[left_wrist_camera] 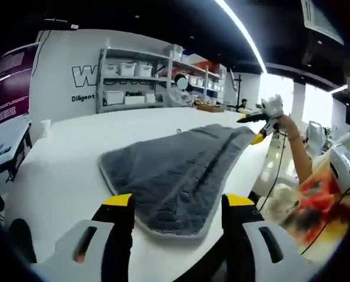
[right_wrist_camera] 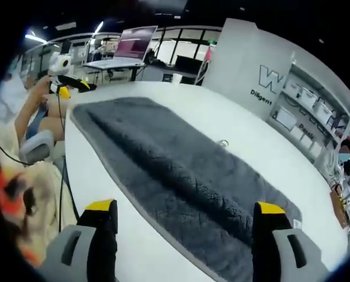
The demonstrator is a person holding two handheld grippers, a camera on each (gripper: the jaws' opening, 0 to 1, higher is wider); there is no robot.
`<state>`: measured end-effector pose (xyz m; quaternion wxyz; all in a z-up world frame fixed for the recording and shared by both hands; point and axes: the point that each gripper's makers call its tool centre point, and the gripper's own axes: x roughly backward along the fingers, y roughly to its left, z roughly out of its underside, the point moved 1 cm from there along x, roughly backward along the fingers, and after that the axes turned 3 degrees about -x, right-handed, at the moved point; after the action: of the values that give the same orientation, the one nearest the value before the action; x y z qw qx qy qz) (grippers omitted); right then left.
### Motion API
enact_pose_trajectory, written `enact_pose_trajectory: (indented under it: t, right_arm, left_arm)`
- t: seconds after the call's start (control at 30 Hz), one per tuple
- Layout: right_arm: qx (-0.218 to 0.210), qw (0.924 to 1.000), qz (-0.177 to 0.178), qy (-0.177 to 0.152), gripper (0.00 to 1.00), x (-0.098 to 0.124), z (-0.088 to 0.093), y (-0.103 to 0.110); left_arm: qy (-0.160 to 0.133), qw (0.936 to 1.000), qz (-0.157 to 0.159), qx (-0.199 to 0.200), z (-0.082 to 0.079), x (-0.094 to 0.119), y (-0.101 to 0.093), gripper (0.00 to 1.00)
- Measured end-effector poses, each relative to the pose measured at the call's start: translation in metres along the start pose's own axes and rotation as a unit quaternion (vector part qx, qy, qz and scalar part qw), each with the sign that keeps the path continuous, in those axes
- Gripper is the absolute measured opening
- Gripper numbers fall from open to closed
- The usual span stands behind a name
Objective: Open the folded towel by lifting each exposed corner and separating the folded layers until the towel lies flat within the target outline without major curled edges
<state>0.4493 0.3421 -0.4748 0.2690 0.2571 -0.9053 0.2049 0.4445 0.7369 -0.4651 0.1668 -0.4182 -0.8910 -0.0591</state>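
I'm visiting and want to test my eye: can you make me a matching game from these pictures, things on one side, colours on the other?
Things:
1. towel
2. table
3. tips of the left tongs
4. laptop screen

Colours:
A. yellow
B. pinkish purple
C. grey
D. white

Pairs: 1-C, 2-D, 3-A, 4-B
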Motion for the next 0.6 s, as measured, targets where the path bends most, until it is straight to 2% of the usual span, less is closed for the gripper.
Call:
enact_pose_trajectory:
  t: [0.13, 0.3, 0.4, 0.6]
  right_arm:
    - [0.0, 1.0, 0.0, 0.0, 0.95, 0.0, 0.0, 0.001]
    - [-0.001, 1.0, -0.002, 0.002, 0.96, -0.001, 0.001, 0.001]
    - [-0.002, 1.0, -0.002, 0.004, 0.97, -0.001, 0.003, 0.0]
    - [-0.008, 1.0, 0.005, 0.003, 0.99, 0.001, 0.004, -0.004]
  left_arm:
    - [0.007, 0.9999, 0.008, -0.004, 0.002, -0.01, -0.006, 0.81]
    - [0.016, 0.9998, 0.009, -0.013, 0.005, -0.02, -0.009, 0.95]
    - [0.014, 0.9998, 0.012, -0.01, 0.005, -0.025, -0.009, 1.0]
    - [0.013, 0.9998, 0.011, -0.005, 0.002, -0.031, -0.007, 1.0]
